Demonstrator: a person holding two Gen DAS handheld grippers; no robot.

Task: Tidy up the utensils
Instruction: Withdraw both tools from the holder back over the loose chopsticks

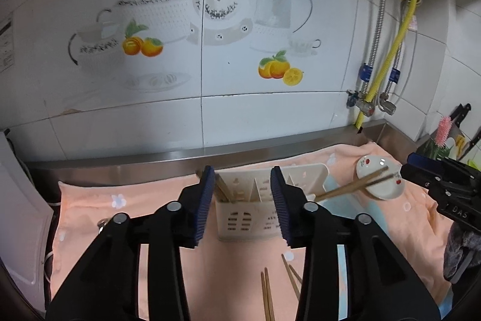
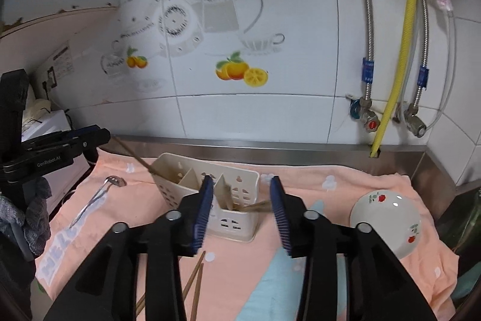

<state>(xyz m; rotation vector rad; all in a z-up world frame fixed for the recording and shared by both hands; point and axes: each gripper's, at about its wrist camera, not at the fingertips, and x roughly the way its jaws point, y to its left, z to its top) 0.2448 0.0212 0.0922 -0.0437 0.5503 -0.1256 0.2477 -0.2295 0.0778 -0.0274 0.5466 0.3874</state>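
Note:
A cream plastic utensil holder [image 1: 255, 215] with dividers stands on the peach towel, also in the right wrist view [image 2: 228, 200]. Wooden chopsticks [image 1: 224, 188] lean in its left compartment; another pair [image 1: 351, 184] sticks out of its right end, in the right view [image 2: 255, 206] just by my right gripper. My left gripper [image 1: 243, 203] is open and empty, just in front of the holder. My right gripper [image 2: 242, 209] is open, above the holder's right end. Loose chopsticks [image 1: 267, 294] lie on the towel in front, also in the right view [image 2: 195, 282]. A metal spoon [image 2: 99, 194] lies at left.
A small white flower-patterned dish [image 1: 380, 178] sits on the towel at right, also seen in the right wrist view [image 2: 387, 221]. A steel backsplash ledge [image 1: 180, 158] and tiled wall stand behind. Pipes and valves [image 2: 372, 116] are at back right. Knives [image 1: 460, 116] stand far right.

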